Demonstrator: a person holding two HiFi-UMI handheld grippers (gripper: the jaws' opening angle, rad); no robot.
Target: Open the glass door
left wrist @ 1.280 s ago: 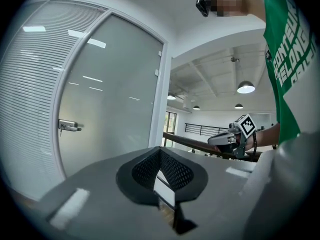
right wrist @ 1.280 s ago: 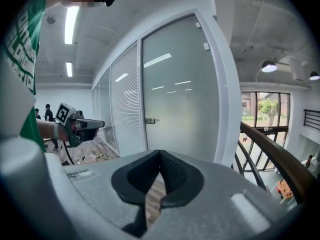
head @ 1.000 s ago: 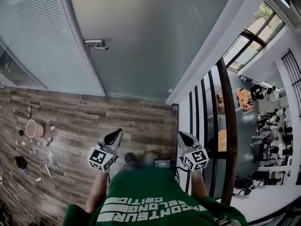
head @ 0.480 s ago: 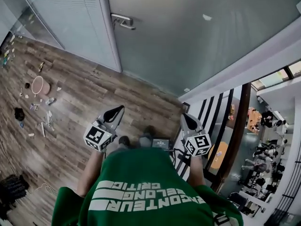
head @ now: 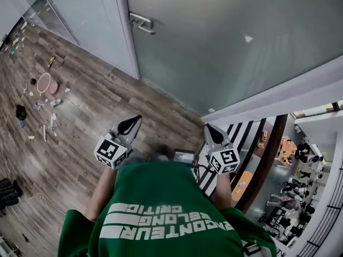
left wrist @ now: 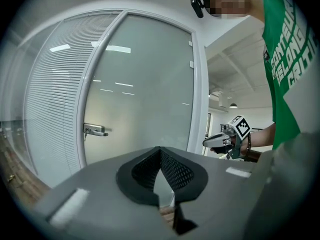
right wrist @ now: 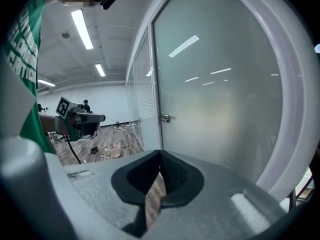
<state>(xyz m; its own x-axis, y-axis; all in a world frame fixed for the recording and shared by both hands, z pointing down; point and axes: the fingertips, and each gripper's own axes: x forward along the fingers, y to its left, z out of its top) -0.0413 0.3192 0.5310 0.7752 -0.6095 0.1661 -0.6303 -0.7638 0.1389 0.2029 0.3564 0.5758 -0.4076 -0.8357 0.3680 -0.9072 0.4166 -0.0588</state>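
My left gripper (head: 128, 127) and right gripper (head: 213, 134), closed and empty at lower centre, could, unopened, glance off the upper-left handle (head: 142, 23) of the glass door (head: 230, 42).

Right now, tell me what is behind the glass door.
The glass door is frosted: only grey haze and reflected ceiling lights show on it. Whatever stands behind it is hidden. Its handle sits on this side.
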